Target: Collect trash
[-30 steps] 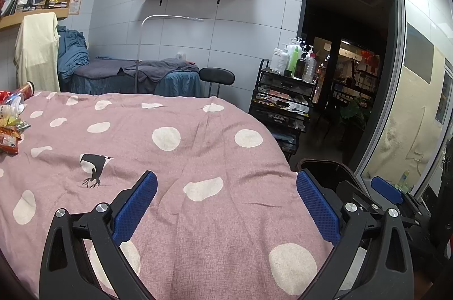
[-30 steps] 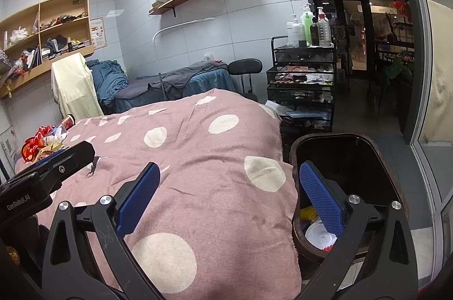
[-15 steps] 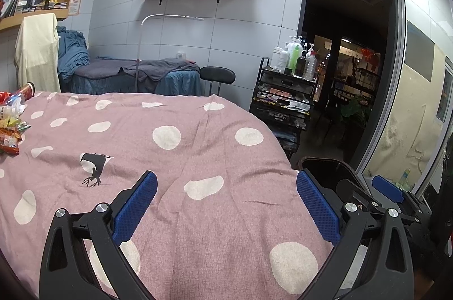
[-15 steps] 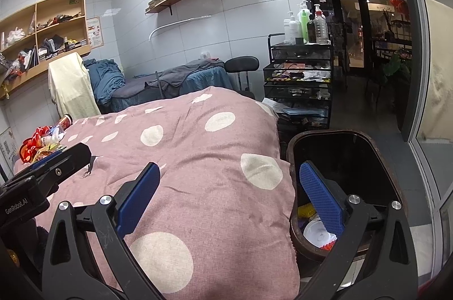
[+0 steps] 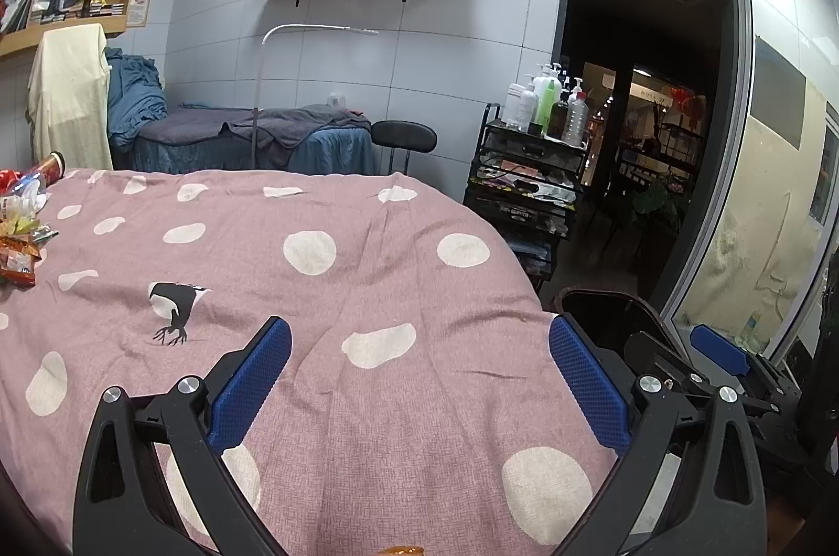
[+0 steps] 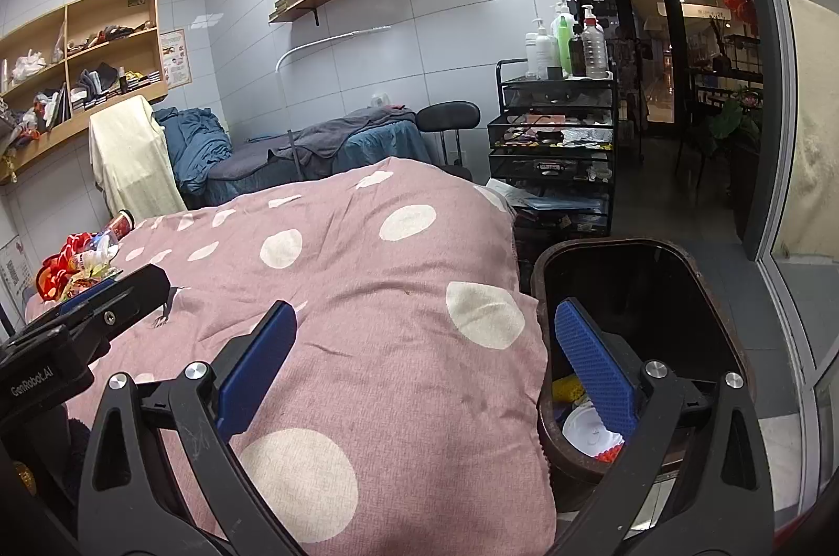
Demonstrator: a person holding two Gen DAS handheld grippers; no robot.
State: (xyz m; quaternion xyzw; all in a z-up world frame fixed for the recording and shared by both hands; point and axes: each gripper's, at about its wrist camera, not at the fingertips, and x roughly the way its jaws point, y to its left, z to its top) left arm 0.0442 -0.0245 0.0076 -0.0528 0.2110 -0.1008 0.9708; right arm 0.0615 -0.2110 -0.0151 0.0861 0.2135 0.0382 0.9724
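A heap of colourful snack wrappers and bottles (image 5: pixel 21 225) lies at the far left of a pink polka-dot bed cover (image 5: pixel 325 293); the same trash heap (image 6: pixel 78 259) shows far left in the right wrist view. A dark trash bin (image 6: pixel 639 288) stands beside the bed on the right and holds a white lid and yellow scraps. My left gripper (image 5: pixel 419 377) hangs open above the cover with nothing between its fingers. My right gripper (image 6: pixel 425 356) is open and empty too, its right finger over the bin's mouth.
A black wire trolley (image 5: pixel 529 189) with bottles stands past the bed's far corner, next to a black stool (image 5: pixel 404 136). A second bed with blue and grey covers (image 5: pixel 251 136) lies along the back wall. A dark doorway (image 5: pixel 639 126) and glass wall (image 5: pixel 786 168) are at the right.
Both grippers have drifted only slightly. In the right wrist view the bin sits a little lower and nearer. Both stay open and empty.
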